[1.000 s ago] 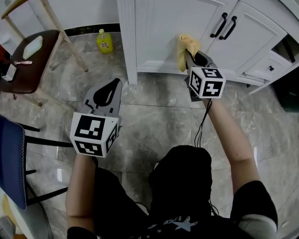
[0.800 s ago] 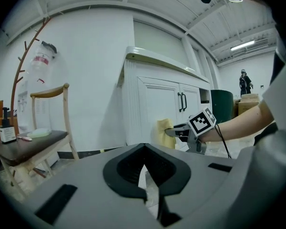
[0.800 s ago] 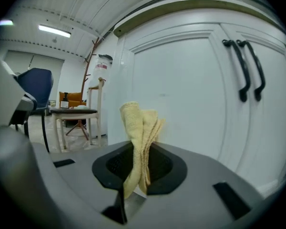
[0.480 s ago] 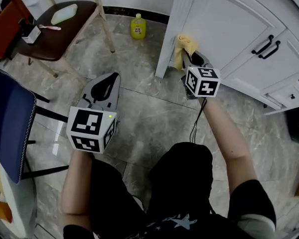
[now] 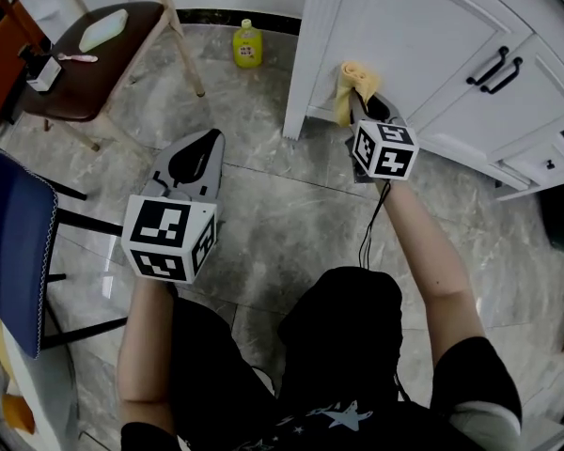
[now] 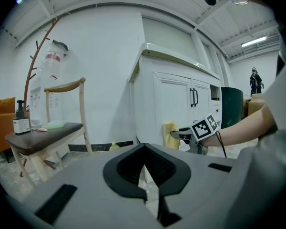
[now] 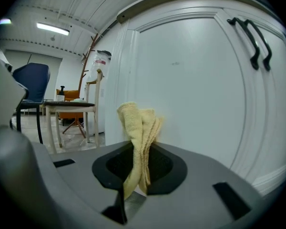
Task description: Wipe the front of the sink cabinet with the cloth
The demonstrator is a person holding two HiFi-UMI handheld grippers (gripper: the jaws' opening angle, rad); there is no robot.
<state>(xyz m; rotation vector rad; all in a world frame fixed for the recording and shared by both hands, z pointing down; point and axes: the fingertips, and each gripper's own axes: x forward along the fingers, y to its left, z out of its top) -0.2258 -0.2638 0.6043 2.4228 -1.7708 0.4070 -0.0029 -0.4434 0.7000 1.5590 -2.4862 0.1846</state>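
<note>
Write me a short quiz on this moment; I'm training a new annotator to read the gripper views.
1. True or false: the left gripper holds the yellow cloth.
2. What stands on the floor beside the sink cabinet? A) yellow bottle B) bucket C) shoe
3. What colour are the cabinet's door handles?
Key: 1 false, the right gripper is shut on it. 2 A. 3 black.

Person is wearing black short-sleeved top, white star print. Grey left gripper and right gripper are bearing black-and-white marker cubes; black cable is hanging off right.
</note>
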